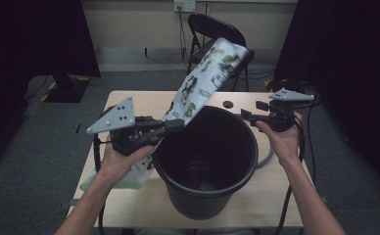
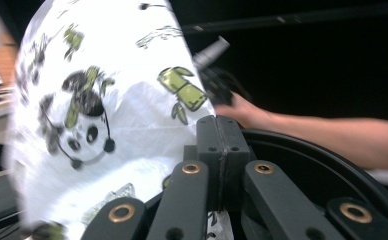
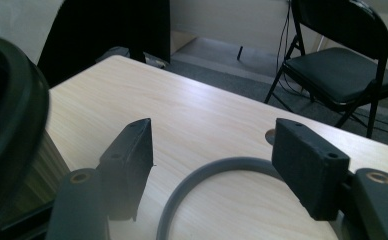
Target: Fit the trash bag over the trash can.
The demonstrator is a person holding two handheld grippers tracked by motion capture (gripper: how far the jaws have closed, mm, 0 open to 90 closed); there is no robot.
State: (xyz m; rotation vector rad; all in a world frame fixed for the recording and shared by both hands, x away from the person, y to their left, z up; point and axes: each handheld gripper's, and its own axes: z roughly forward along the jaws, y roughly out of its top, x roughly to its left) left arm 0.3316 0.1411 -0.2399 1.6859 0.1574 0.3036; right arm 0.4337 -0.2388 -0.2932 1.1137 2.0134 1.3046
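Note:
A white plastic bag [image 1: 212, 73] printed with pandas and green bamboo stands up stiffly above the far-left rim of a black bucket [image 1: 202, 200]. My left gripper [image 1: 176, 125] is shut on the bag's lower part, level with the rim. In the left gripper view the closed jaws of the left gripper [image 2: 219, 122] pinch the bag [image 2: 97, 115] beside the bucket rim [image 2: 302, 155]. My right gripper [image 1: 249, 115] hovers open at the bucket's far-right rim. Seen in its own view, the right gripper [image 3: 212, 145] has nothing between its spread jaws.
The bucket stands mid-table on a light wooden table [image 1: 144, 100]. A grey ring [image 3: 207, 172] lies flat on the table right of the bucket. Pale green and white plastic [image 1: 114, 178] rests under my left hand. A black folding chair [image 1: 212, 29] stands behind the table.

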